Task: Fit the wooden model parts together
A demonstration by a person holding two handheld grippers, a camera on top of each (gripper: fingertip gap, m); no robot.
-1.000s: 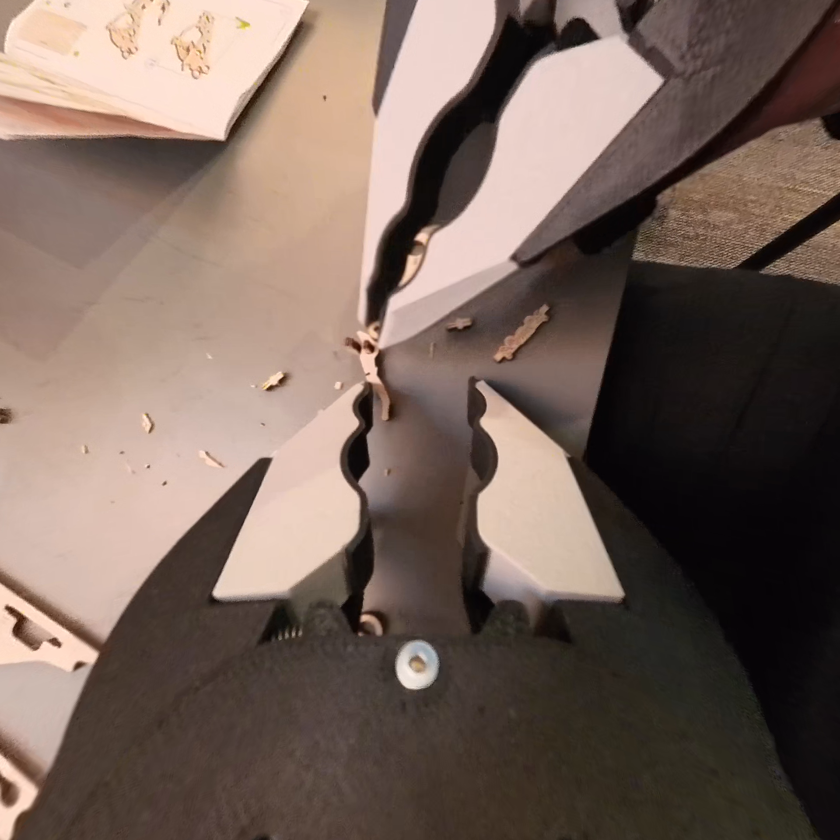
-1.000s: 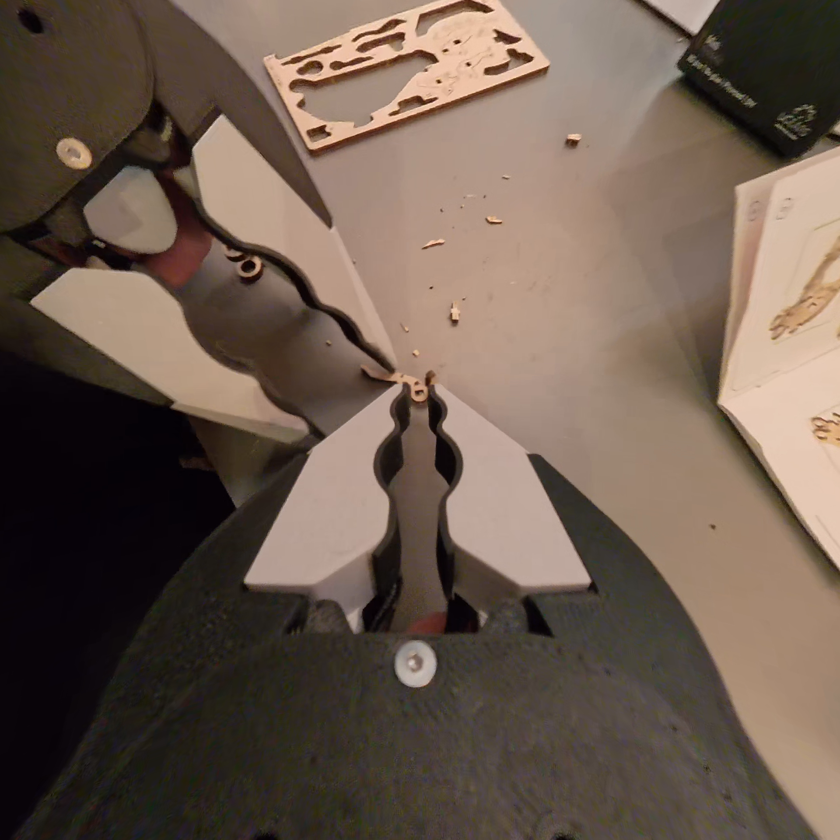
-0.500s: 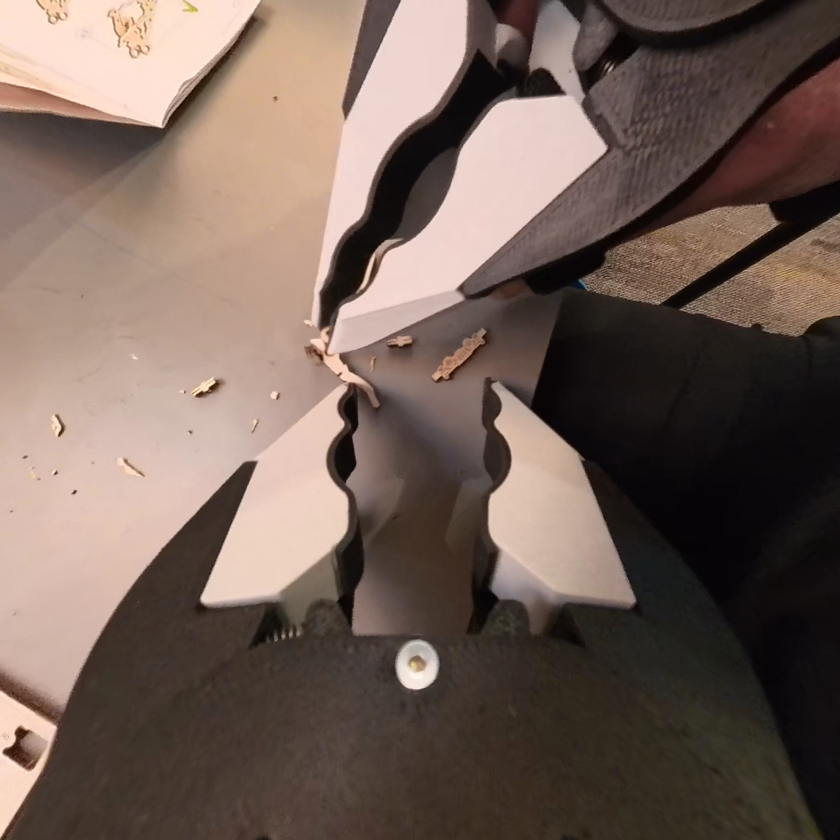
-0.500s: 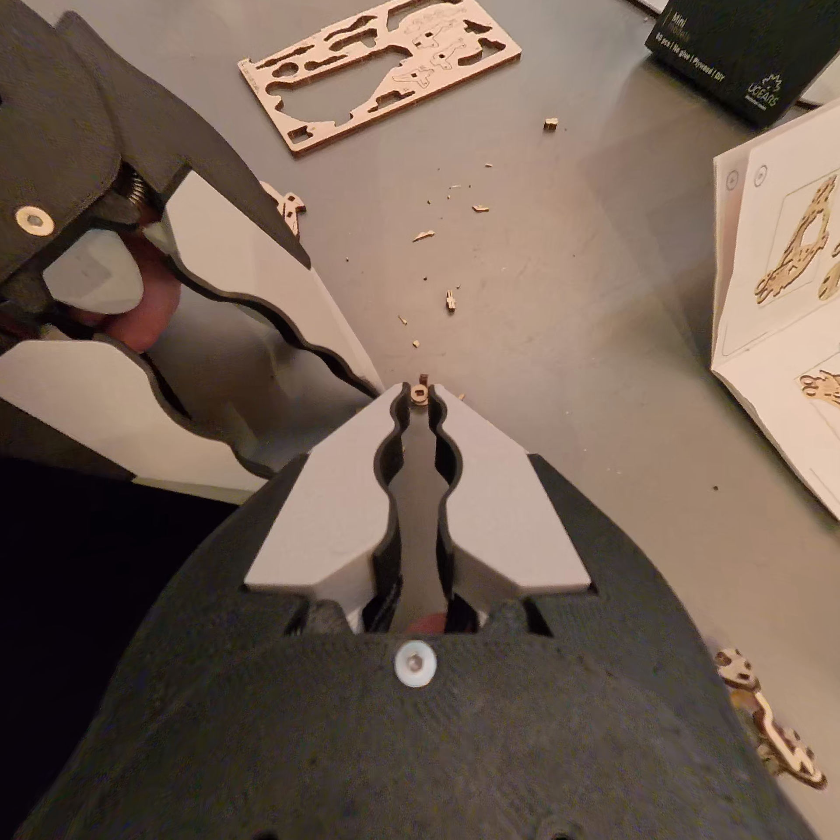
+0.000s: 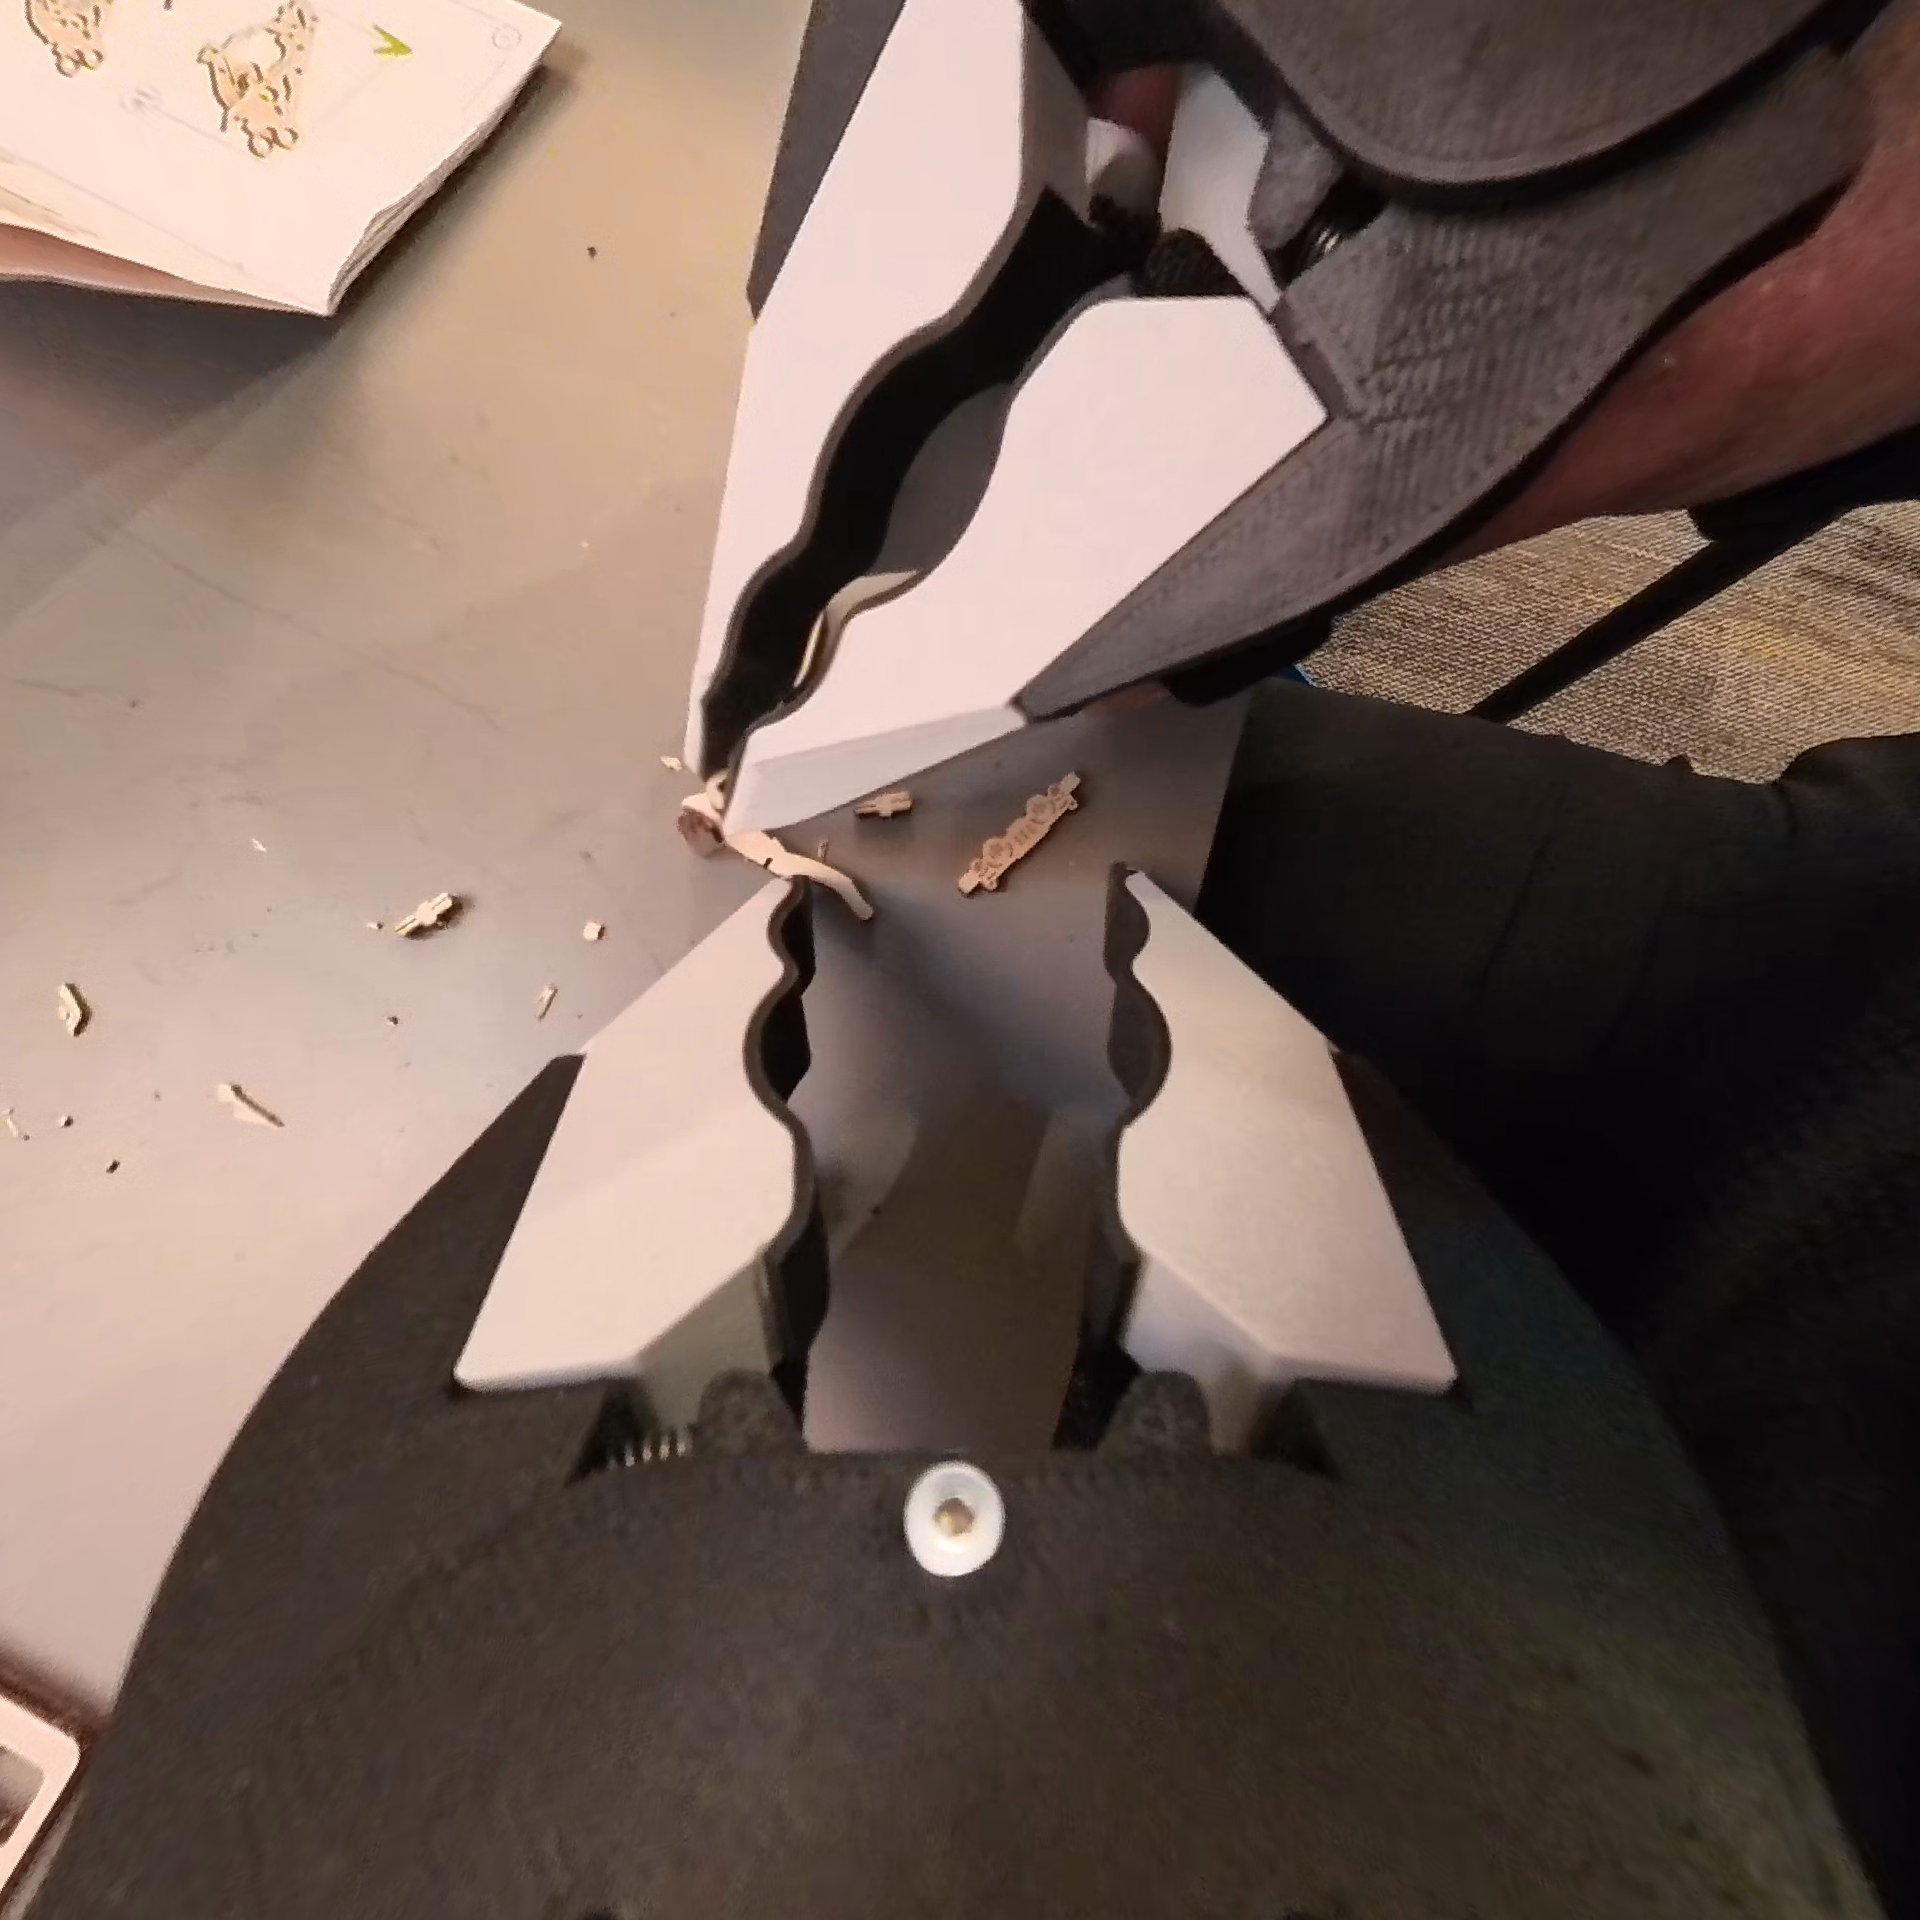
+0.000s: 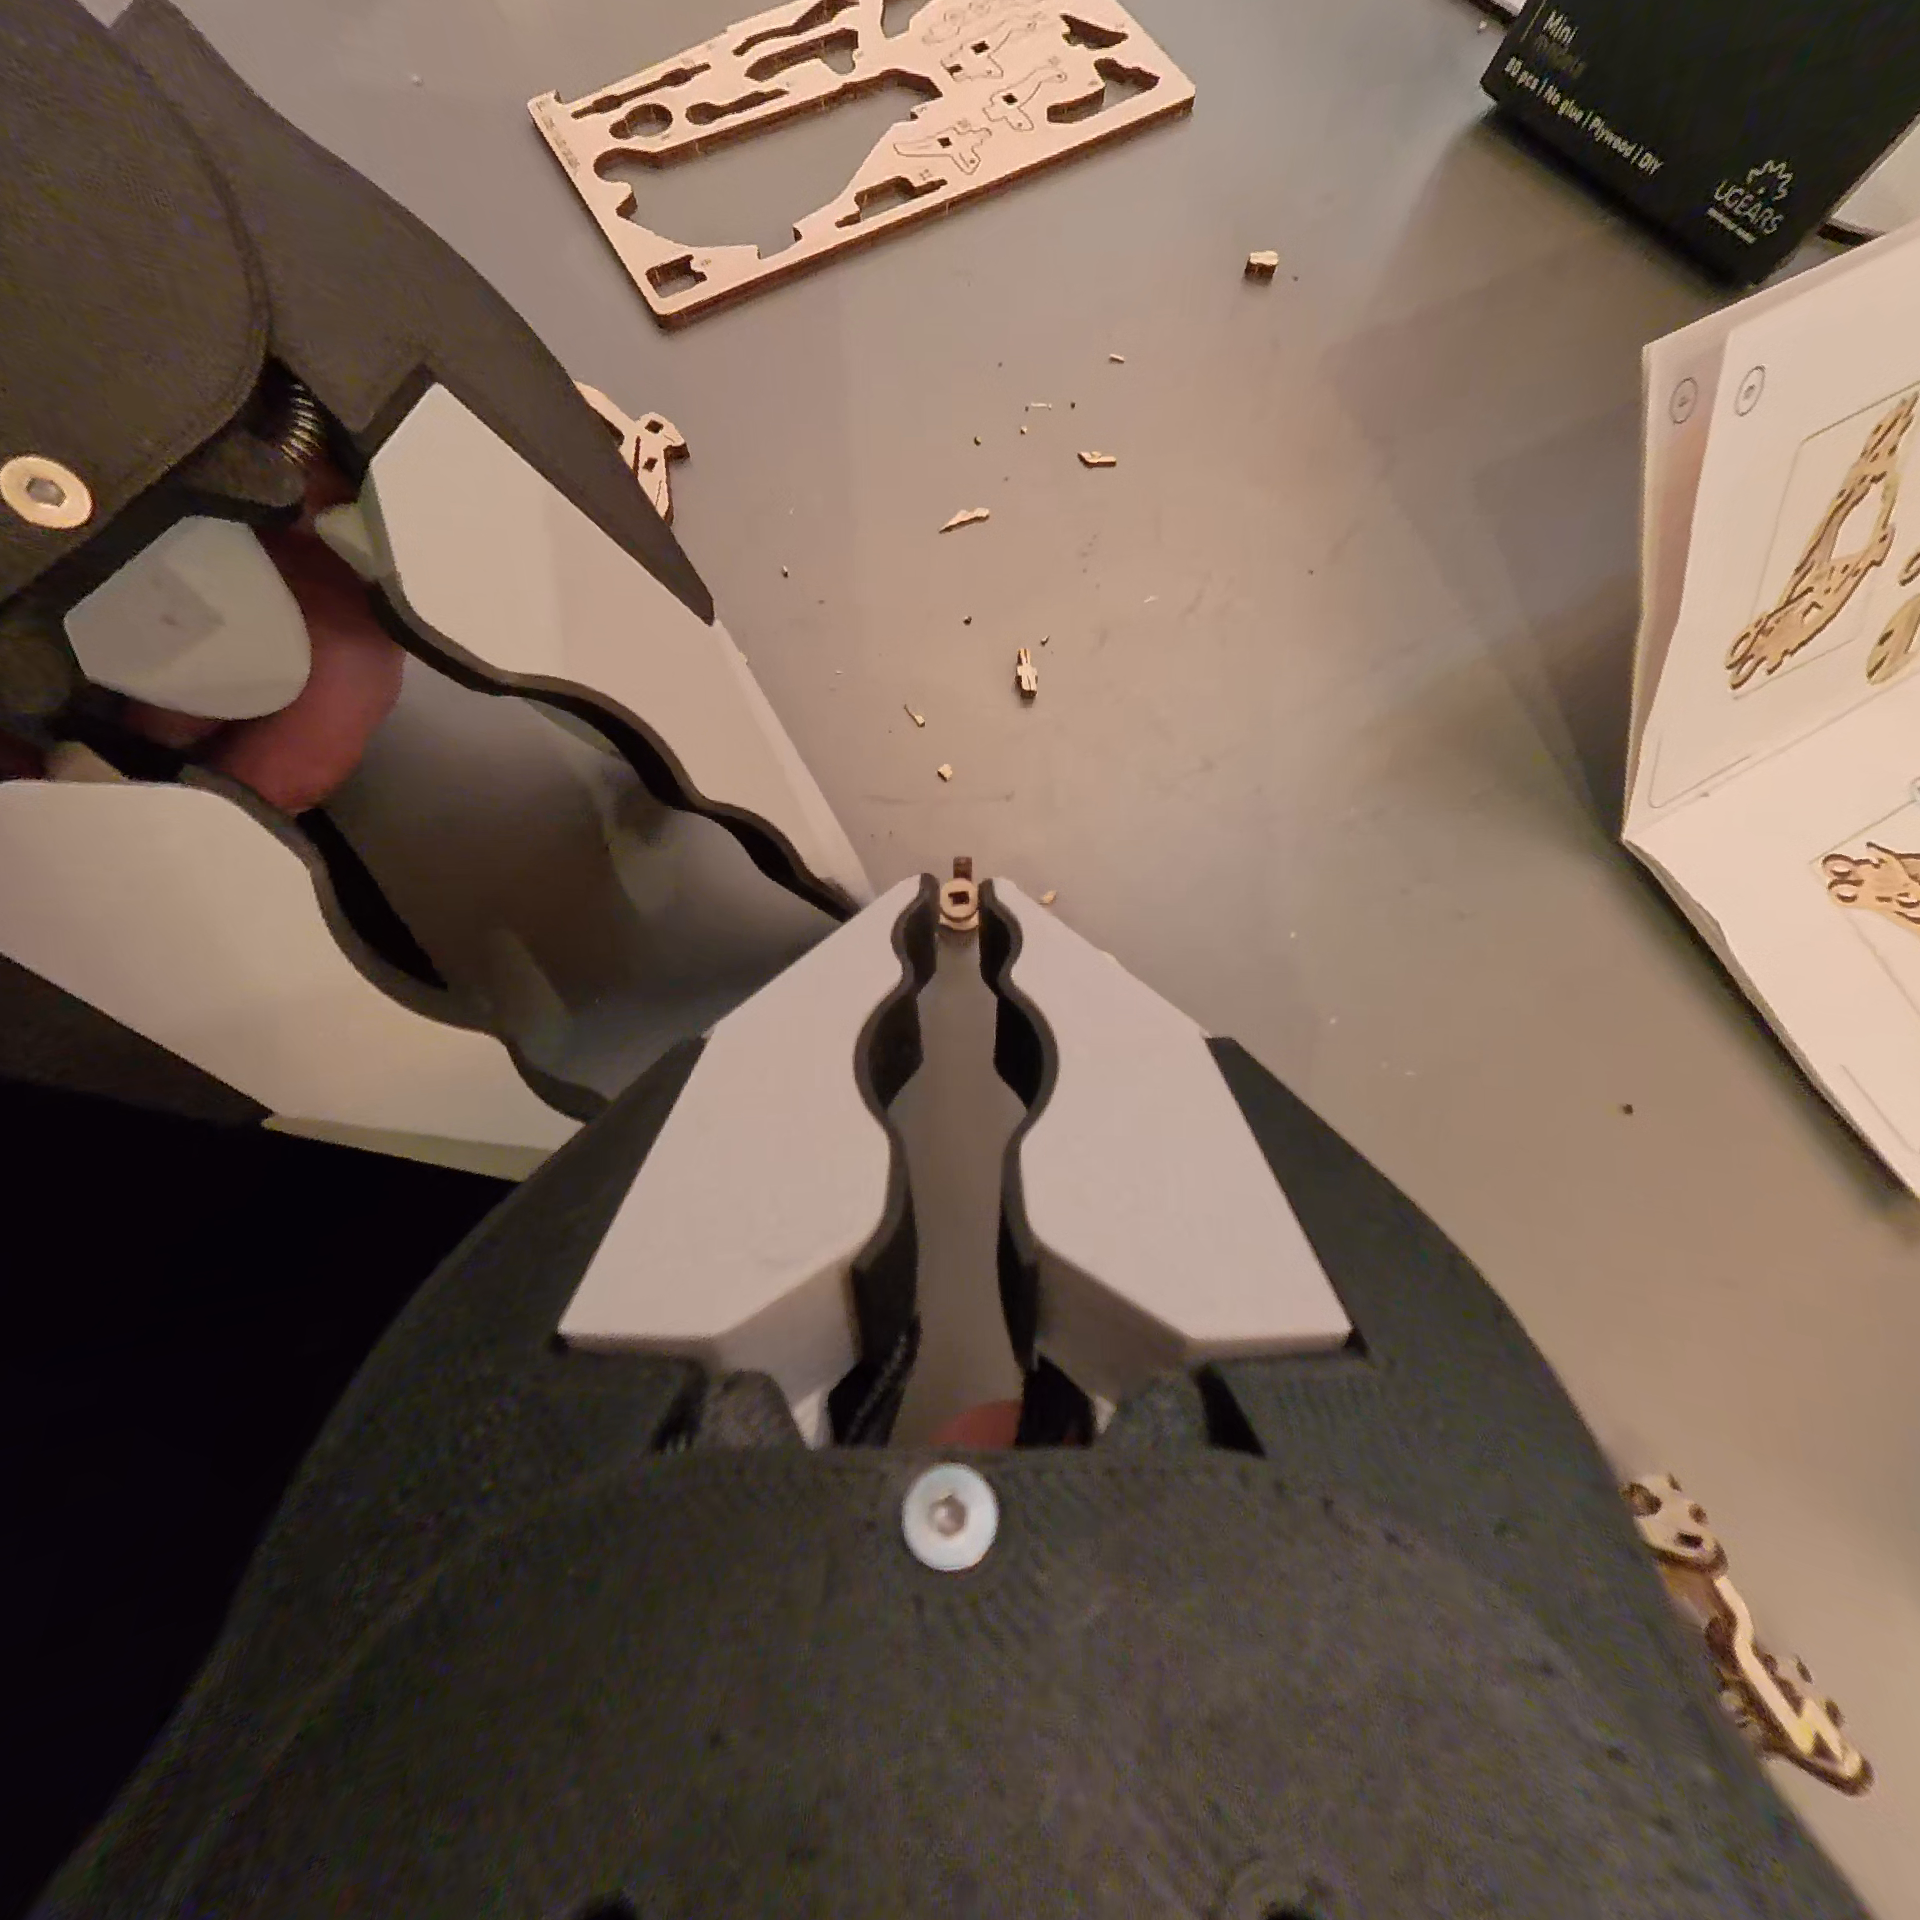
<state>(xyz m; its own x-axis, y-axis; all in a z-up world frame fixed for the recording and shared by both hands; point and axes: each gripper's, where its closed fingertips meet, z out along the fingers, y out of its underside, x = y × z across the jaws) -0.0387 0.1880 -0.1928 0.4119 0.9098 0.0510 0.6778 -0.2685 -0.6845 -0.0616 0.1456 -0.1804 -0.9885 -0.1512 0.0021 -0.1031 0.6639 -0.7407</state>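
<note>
My right gripper [image 6: 956, 891] is shut on a small round wooden part with a square hole [image 6: 956, 904], pinched at the very fingertips. In the left wrist view the right gripper [image 5: 717, 774] points down at the grey table [image 5: 364, 675]. The round part [image 5: 701, 823] sits at its tips, with a thin curved wooden piece [image 5: 805, 871] trailing from it. My left gripper [image 5: 961, 888] is open and holds nothing. Its left fingertip [image 5: 790, 904] is right next to the curved piece. It shows at the left of the right wrist view [image 6: 717, 1013], jaws wide apart.
Loose wooden bits lie near the table's edge: a decorated strip [image 5: 1023, 831] and a small cross part [image 5: 883, 802]. A punched plywood sheet [image 6: 862, 145], a black box [image 6: 1704, 114], an open booklet [image 6: 1787, 675] and a larger wooden piece [image 6: 1745, 1662] lie around.
My left jaws have opened wider and hold nothing. The curved piece no longer shows in the right wrist view. My right gripper has stayed shut on the round part.
</note>
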